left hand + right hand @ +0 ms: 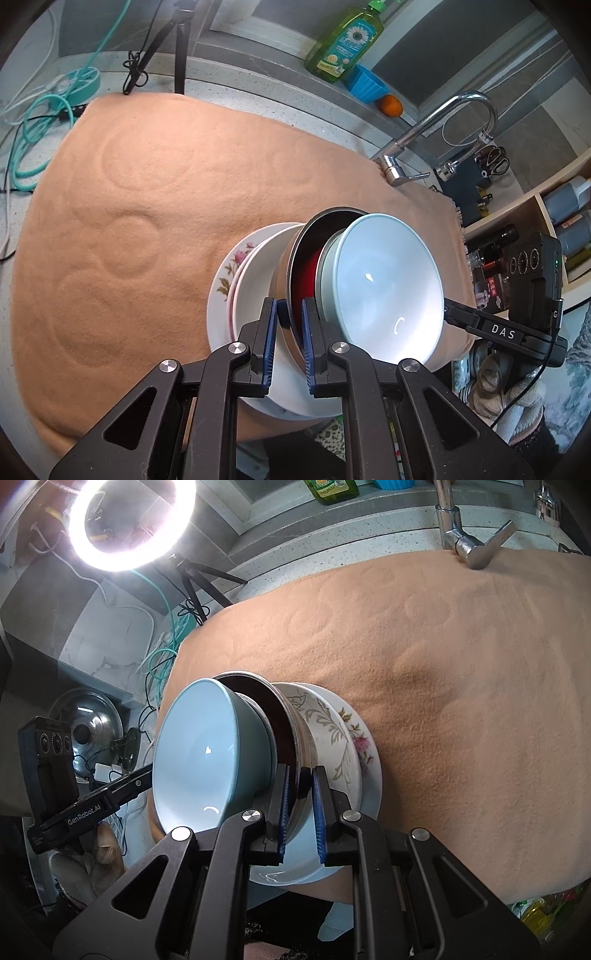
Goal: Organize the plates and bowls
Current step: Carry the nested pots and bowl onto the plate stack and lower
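The stack of plates and bowls (295,295) sits low and centre in both of my wrist views, at the near edge of the peach cloth (147,221) that covers the tabletop. At the bottom I see a flowered plate (231,273), then a white dish (258,280) nested on it, then a steel bowl (314,229) with a dark red inside, and innermost a pale blue bowl (384,280). From these angles the two bowls look tilted against the plates.

My left tool (289,317) is narrowed down onto the steel bowl's rim, one blue pad (270,332) on the outside and the other inside. In the right wrist view my right tool (300,794) grips the same steel bowl (295,716) at its rim, pads clamped either side, with the pale blue bowl (207,753) just left of it and the flowered plate (365,746) to the right. Each view shows the other tool at the far side of the blue bowl.

Further out, upper right of the left view, a chrome faucet (443,125) stands at the cloth's edge, with a green soap bottle (347,40), a blue cup (367,83) and an orange (391,105) beyond. A bright ring light (131,520) fills the upper left of the right view.
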`<action>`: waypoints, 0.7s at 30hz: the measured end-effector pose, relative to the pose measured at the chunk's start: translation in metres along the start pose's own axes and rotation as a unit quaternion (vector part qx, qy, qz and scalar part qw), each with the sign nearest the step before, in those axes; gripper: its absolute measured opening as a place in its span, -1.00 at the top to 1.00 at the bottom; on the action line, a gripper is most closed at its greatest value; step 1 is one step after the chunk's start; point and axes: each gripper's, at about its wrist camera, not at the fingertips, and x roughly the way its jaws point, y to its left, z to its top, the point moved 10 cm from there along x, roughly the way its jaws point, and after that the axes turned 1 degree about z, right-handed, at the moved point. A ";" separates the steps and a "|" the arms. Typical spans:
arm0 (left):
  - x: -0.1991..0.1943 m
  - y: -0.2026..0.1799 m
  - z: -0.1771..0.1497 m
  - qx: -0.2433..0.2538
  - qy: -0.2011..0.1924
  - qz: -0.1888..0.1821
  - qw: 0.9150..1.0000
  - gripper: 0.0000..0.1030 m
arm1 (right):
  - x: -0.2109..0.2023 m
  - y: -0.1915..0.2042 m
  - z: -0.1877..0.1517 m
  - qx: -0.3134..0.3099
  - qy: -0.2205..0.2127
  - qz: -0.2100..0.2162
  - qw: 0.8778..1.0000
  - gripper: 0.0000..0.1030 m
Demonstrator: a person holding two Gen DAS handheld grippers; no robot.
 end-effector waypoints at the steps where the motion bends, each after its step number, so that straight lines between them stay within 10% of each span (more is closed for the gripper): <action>1: 0.000 0.001 0.000 -0.002 -0.001 0.001 1.000 0.81 | 0.000 0.001 0.000 -0.002 0.000 -0.001 1.000 0.75; 21: -0.002 0.009 -0.007 0.002 -0.003 0.004 1.000 0.73 | -0.009 0.004 -0.007 -0.019 -0.019 -0.018 0.999 0.70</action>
